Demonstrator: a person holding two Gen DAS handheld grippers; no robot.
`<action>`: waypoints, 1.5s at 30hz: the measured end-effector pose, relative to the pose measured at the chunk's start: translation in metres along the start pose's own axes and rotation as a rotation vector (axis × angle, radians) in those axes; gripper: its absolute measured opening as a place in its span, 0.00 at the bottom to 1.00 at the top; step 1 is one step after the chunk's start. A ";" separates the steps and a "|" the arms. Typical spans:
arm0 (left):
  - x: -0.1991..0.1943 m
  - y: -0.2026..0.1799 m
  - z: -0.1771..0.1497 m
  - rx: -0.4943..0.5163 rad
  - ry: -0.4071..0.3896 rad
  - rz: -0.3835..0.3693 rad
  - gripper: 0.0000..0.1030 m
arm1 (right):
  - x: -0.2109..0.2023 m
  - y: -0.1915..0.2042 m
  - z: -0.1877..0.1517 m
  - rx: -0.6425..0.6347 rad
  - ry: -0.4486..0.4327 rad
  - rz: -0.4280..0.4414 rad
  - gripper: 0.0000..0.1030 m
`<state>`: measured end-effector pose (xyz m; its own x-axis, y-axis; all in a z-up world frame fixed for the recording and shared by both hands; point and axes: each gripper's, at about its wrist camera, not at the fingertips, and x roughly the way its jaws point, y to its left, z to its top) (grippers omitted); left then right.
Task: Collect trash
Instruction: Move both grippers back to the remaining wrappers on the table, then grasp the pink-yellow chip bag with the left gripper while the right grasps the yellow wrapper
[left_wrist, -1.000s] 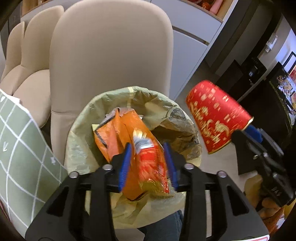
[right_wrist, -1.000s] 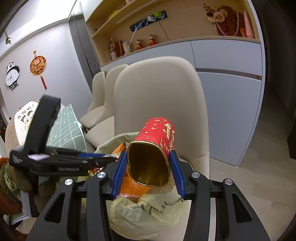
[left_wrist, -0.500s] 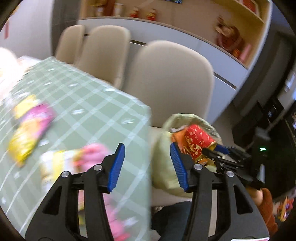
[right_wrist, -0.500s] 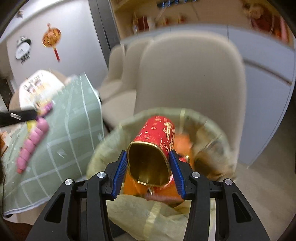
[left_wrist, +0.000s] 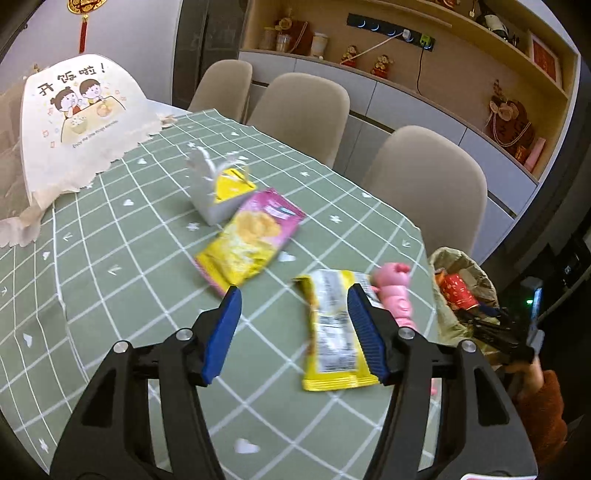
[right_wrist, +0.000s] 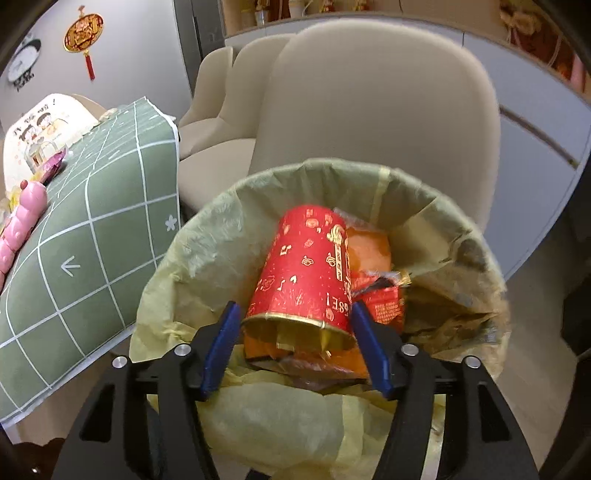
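Observation:
My left gripper (left_wrist: 293, 332) is open and empty above the green checked tablecloth (left_wrist: 110, 277). A yellow snack wrapper (left_wrist: 334, 332) lies by its right finger. A pink and yellow snack bag (left_wrist: 251, 236), a pink toy-like object (left_wrist: 397, 295) and a grey and yellow carton (left_wrist: 218, 192) also lie on the table. My right gripper (right_wrist: 295, 341) is open above the trash bin with a yellow-green liner (right_wrist: 221, 236). The red paper cup (right_wrist: 306, 269) lies in the bin on orange wrappers (right_wrist: 369, 254), between the spread fingers.
Beige chairs (left_wrist: 424, 184) stand along the table's far side, one right behind the bin (right_wrist: 369, 110). A white food cover with a cartoon (left_wrist: 74, 122) sits at the table's far left. Cabinets and shelves line the back wall.
My left gripper dropped the orange bag in the bin and swung left over the table. My right gripper moved over the bin, opened and let the red cup drop in.

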<state>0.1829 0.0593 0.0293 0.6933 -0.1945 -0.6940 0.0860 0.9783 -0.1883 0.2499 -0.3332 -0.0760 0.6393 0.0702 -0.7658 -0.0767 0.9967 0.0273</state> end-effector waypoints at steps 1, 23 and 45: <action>0.001 0.006 -0.001 0.004 -0.001 -0.002 0.55 | -0.006 0.002 0.000 0.011 -0.014 -0.009 0.58; 0.025 0.089 0.010 -0.141 -0.065 0.008 0.55 | -0.116 0.222 0.013 -0.029 -0.183 0.135 0.59; 0.043 0.103 0.006 -0.174 -0.023 0.003 0.55 | -0.094 0.296 0.017 -0.175 -0.077 0.259 0.10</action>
<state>0.2252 0.1523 -0.0158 0.7095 -0.1882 -0.6791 -0.0401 0.9513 -0.3055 0.1801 -0.0439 0.0146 0.6371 0.3306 -0.6963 -0.3706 0.9235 0.0994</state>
